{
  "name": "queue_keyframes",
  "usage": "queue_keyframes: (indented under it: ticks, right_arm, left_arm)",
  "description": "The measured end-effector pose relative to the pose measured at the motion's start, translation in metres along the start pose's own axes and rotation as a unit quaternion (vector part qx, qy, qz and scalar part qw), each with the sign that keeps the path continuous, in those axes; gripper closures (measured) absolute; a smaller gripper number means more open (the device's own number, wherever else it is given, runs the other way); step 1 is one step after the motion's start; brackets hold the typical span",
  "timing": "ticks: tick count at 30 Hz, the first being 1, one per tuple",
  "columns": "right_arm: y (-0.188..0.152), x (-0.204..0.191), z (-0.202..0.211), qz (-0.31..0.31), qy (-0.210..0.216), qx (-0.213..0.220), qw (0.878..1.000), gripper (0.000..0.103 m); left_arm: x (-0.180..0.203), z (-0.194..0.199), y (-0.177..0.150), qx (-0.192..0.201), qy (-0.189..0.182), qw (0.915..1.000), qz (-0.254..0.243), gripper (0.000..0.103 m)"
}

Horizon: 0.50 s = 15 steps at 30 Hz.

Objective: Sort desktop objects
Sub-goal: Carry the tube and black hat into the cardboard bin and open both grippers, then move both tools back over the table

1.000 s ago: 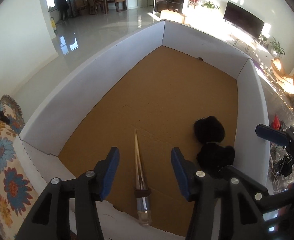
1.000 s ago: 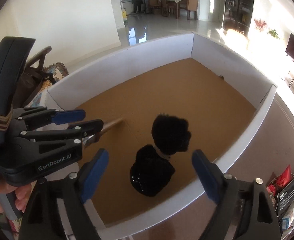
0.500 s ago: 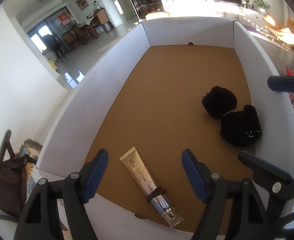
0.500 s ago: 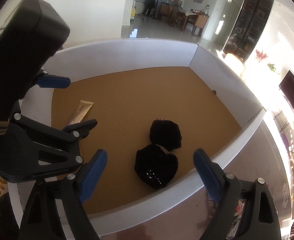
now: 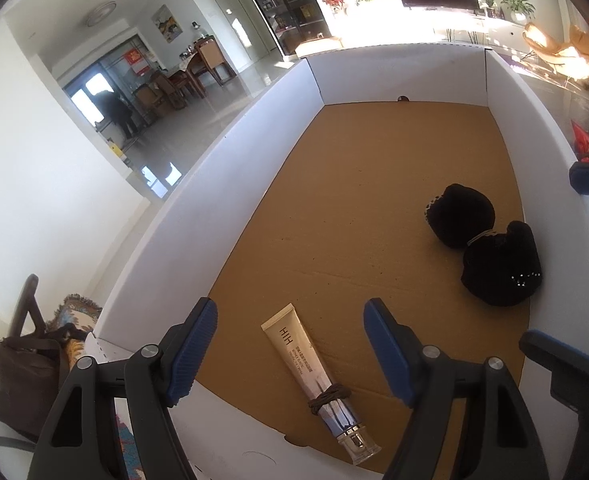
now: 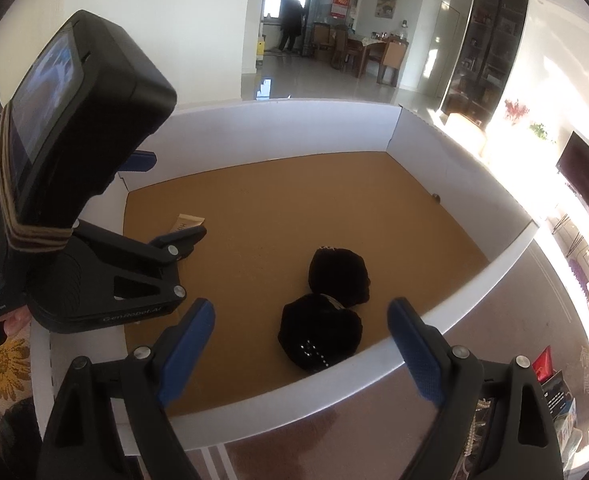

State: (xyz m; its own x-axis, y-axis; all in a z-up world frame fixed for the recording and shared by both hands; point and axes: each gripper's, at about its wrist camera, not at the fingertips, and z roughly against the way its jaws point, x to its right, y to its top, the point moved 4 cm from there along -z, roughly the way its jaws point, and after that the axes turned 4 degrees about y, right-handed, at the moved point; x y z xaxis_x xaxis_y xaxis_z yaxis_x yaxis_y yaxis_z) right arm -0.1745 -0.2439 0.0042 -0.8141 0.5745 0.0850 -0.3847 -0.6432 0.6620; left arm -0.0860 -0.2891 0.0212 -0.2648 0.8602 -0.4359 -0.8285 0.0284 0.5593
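A gold and silver cosmetic tube [image 5: 314, 376] with a brown hair tie [image 5: 330, 394] around it lies flat on the cardboard floor of a white-walled box [image 5: 222, 184], near its front edge. A pair of black fuzzy earmuffs [image 5: 490, 248] lies at the right side; it also shows in the right wrist view [image 6: 330, 304]. My left gripper [image 5: 290, 352] is open and empty, held above the tube. My right gripper [image 6: 302, 352] is open and empty, above the box's near wall, just short of the earmuffs. The tube's gold end [image 6: 188, 222] peeks out behind the left gripper body [image 6: 74, 184].
The box's white walls [image 6: 374, 360] enclose the brown floor [image 6: 294, 208]. A small dark speck [image 5: 402, 98] sits at the far wall. A brown bag [image 5: 18, 376] and a flowered cloth [image 6: 2, 364] lie outside at the left. Red packets [image 6: 542, 364] lie outside at the right.
Both grippers have lifted and drawn back from the box floor. The left one has released the tube, which went from on edge to lying flat. Both jaws opened wider.
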Motion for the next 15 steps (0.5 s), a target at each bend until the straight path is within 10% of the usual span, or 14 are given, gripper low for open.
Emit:
queue_keyframes:
  ticks: [4,15]
  right_arm:
    - [-0.001,0.005,0.025,-0.031,0.008,0.035,0.999,0.000]
    - [-0.088,0.086,0.112,-0.136,-0.042,0.065,0.988,0.000]
  left_arm:
    - [-0.002,0.012,-0.005,0.020,-0.011,0.9993,0.030,0.002]
    - [-0.005,0.074,-0.010,0.064,-0.081,0.9865,0.127,0.002]
